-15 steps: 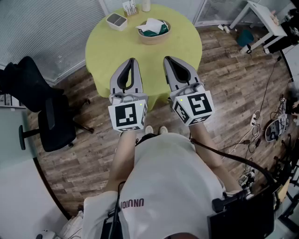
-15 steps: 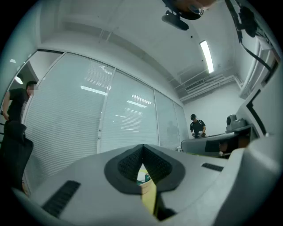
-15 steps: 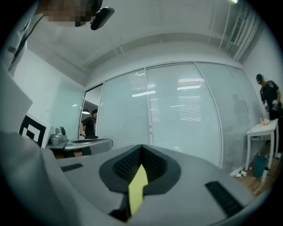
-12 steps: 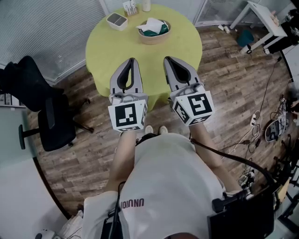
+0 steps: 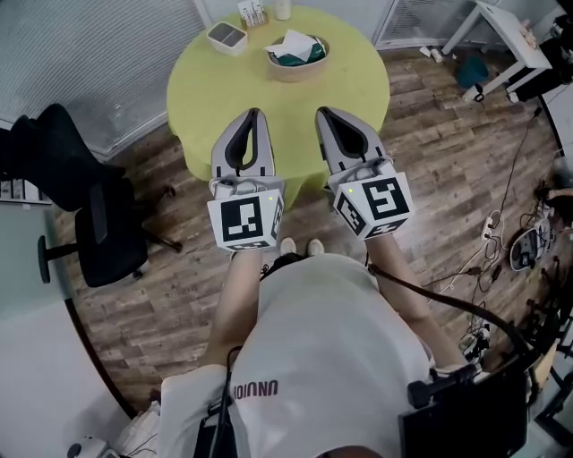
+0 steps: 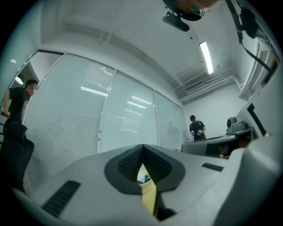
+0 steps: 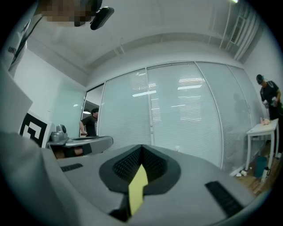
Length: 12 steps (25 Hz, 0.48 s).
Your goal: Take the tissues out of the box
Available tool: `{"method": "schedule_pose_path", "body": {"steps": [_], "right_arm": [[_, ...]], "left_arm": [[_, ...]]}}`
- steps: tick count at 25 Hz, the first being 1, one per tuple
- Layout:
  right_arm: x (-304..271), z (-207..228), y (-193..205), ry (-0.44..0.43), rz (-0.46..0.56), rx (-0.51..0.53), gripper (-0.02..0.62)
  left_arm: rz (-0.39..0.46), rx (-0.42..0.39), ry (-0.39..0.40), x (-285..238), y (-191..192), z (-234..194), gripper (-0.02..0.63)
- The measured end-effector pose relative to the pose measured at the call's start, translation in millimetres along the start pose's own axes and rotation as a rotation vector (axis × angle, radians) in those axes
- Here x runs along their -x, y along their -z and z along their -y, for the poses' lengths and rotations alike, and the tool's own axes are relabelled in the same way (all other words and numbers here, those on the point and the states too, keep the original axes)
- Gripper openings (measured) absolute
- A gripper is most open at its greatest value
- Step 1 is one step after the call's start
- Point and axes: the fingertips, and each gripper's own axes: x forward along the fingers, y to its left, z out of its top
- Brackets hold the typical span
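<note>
Yellow-green cloth covers the round table (image 5: 206, 89), and at its far side sits the tissue box (image 5: 296, 57), a round tan tub with a white tissue (image 5: 290, 41) poking out of its top over something green. It lies ahead of both grippers and well apart from them, on a line that runs between their tips. The left gripper (image 5: 253, 114) and the right gripper (image 5: 324, 113) hang side by side over the table's near half, and the right one angles slightly inward toward the tub. In each gripper view the two dark ribbed pads meet at the tip, so both pairs of jaws are closed together with nothing clamped. Only the yellow table shows through the slot behind the pads, plus a sliver of the tub in the left gripper view.

Beyond the left gripper and off to its left, near the tub, lies a small grey case (image 5: 226, 36), with a card holder (image 5: 251, 12) and a white cup (image 5: 283, 9) further on at the table's far edge. Well off to the left gripper's left, a black office chair (image 5: 89, 224) stands on the plank floor (image 5: 430, 152). Far off to the right gripper's right stands a white desk (image 5: 506, 40). Glass walls with blinds (image 7: 185, 114) close the room ahead
</note>
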Motion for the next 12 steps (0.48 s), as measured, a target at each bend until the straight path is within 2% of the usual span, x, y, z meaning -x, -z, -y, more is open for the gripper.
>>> {"method": "schedule_pose_path", "body": {"steps": [10, 12], "right_arm": [[3, -4, -2, 0.006, 0.031, -0.039, 0.018], [5, -4, -6, 0.015, 0.06, -0.076, 0.02]], "left_arm": [[0.009, 0.02, 0.006, 8, -6, -4, 0.012], [0.025, 0.02, -0.002, 13, -12, -9, 0.012]]}}
